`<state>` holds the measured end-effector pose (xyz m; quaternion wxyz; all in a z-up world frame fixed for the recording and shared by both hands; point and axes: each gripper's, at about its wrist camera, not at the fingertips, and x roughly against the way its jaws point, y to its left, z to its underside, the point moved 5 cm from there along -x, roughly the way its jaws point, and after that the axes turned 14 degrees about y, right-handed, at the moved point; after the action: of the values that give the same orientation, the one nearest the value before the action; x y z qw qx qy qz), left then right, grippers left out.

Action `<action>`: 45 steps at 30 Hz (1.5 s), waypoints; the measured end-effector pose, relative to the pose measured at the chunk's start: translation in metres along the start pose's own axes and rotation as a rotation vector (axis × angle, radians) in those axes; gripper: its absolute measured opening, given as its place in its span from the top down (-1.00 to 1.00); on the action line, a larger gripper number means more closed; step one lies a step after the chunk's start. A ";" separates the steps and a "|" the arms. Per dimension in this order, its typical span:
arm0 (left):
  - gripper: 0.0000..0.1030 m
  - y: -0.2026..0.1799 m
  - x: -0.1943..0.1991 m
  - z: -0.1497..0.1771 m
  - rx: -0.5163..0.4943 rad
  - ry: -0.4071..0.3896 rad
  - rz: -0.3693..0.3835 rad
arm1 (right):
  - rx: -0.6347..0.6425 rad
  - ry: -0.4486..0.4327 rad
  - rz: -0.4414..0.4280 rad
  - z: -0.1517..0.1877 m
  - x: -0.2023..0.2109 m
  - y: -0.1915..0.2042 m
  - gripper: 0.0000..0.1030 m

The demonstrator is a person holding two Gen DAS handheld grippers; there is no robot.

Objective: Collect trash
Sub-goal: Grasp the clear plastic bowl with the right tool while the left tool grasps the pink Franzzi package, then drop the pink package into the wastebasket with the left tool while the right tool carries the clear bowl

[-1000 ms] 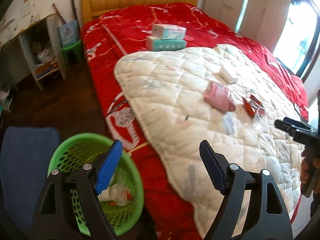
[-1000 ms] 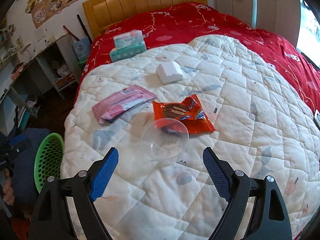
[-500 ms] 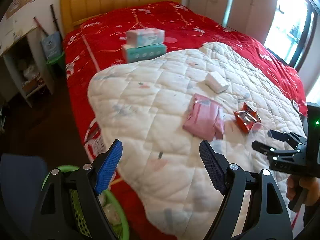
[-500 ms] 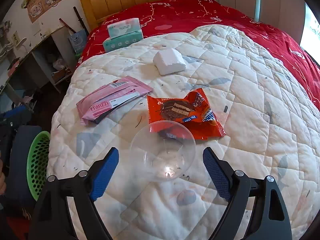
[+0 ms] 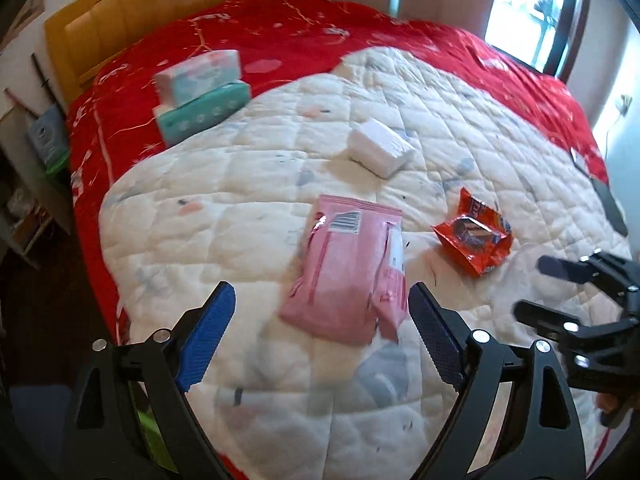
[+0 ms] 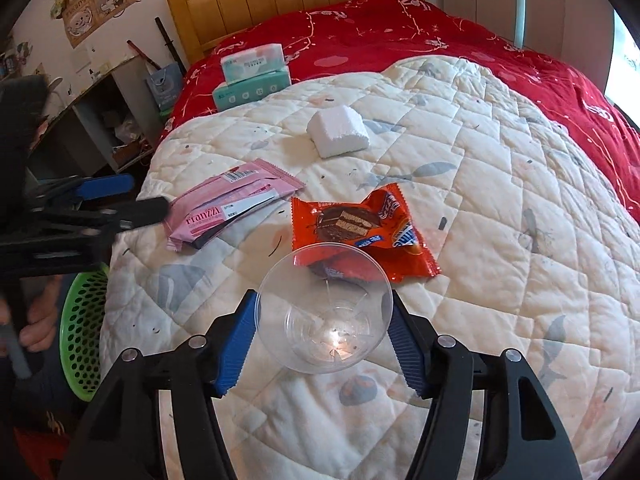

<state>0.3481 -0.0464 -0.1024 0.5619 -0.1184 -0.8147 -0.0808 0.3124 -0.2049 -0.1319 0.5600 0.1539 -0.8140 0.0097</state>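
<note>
A clear plastic cup [image 6: 325, 312] lies on the white quilt [image 6: 480, 208]. My right gripper [image 6: 324, 334] has closed in on it, both blue pads touching its sides. An orange snack wrapper [image 6: 360, 228] lies just beyond the cup, a pink wrapper [image 6: 228, 208] to its left and a white foam block [image 6: 338, 130] farther back. In the left wrist view my left gripper [image 5: 320, 338] is open and empty, hovering just before the pink wrapper [image 5: 348, 272]; the orange wrapper [image 5: 476, 240] and the foam block [image 5: 380, 146] lie beyond. The green basket [image 6: 82, 328] stands on the floor left of the bed.
Two tissue packs [image 5: 200, 98] are stacked on the red bedspread [image 5: 320, 28] near the wooden headboard [image 6: 296, 4]. A desk with shelves [image 6: 100, 120] stands left of the bed. A window [image 5: 532, 12] is at the right.
My left gripper swung from above the green basket over to the quilt, up to the pink wrapper. My right gripper advanced onto the clear cup and narrowed from wide open to gripping it.
</note>
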 end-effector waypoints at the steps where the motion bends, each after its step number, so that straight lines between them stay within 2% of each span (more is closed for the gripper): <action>1: -0.69 -0.003 -0.004 -0.003 -0.014 0.007 -0.001 | 0.000 -0.003 -0.003 0.001 0.002 -0.001 -0.19; 6: -0.69 -0.015 -0.025 -0.013 -0.067 0.048 -0.001 | 0.002 -0.010 -0.003 0.002 0.008 -0.003 -0.19; 13: -0.67 -0.016 -0.049 -0.022 -0.062 0.098 0.015 | -0.003 -0.009 -0.009 0.006 0.008 -0.006 -0.19; 14: -0.63 -0.016 -0.051 -0.023 -0.065 0.100 0.014 | -0.004 -0.009 -0.008 0.007 0.008 -0.007 -0.19; 18: -0.21 -0.018 -0.053 -0.022 -0.077 0.098 0.013 | -0.009 -0.009 -0.010 0.009 0.009 -0.006 -0.19; 25: 0.02 -0.011 -0.035 -0.008 -0.038 0.054 0.023 | 0.003 -0.029 -0.020 0.014 0.023 0.004 -0.19; 26: 0.09 -0.009 -0.030 -0.005 -0.029 0.048 0.025 | 0.006 -0.035 -0.023 0.014 0.026 0.007 -0.19; 35: 0.09 0.020 0.027 0.050 0.053 -0.026 0.015 | 0.060 -0.057 -0.066 0.030 0.047 0.048 -0.19; 45: 0.09 0.082 0.090 0.149 0.205 -0.079 -0.063 | 0.163 -0.053 -0.125 0.048 0.055 0.118 -0.19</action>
<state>0.2073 0.0808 -0.0711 0.5358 -0.0379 -0.8434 -0.0097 0.2197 -0.1149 -0.0812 0.5232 0.2497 -0.8140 0.0370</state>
